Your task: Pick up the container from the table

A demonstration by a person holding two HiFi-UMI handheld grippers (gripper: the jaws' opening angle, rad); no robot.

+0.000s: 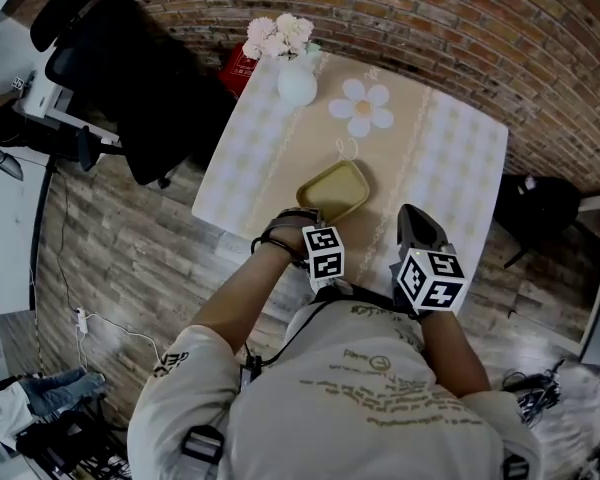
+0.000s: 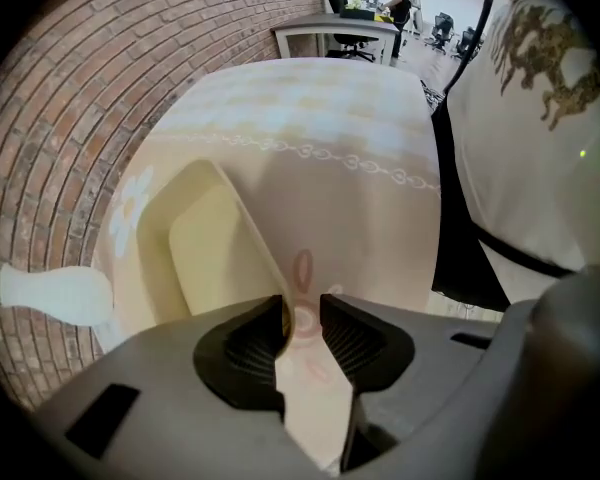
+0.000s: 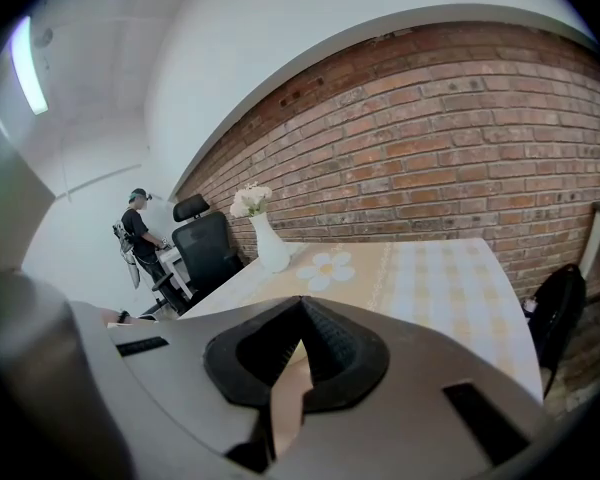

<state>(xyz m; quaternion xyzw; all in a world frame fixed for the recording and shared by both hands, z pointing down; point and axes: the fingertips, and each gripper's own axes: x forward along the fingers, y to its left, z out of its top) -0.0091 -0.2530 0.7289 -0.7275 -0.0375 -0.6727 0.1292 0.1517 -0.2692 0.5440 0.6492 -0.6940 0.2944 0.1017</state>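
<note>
A shallow yellow container point(image 1: 334, 190) lies near the front edge of the table point(image 1: 460, 158), on a beige runner. My left gripper point(image 1: 306, 218) reaches its near left corner. In the left gripper view the container point(image 2: 210, 258) fills the left, and its thin rim runs into the gap of the left gripper point(image 2: 302, 313). The jaws stand apart: the rim lies against the left pad, while the right pad is clear of it. My right gripper point(image 1: 418, 224) hovers over the table to the container's right, apart from it. The right gripper point(image 3: 300, 310) is shut with nothing in it.
A white vase point(image 1: 296, 83) with pale flowers stands at the table's far edge, beside a daisy print point(image 1: 361, 106) on the cloth. A black office chair point(image 1: 130, 78) is left of the table, a black bag point(image 1: 540, 208) at its right, and a brick wall behind.
</note>
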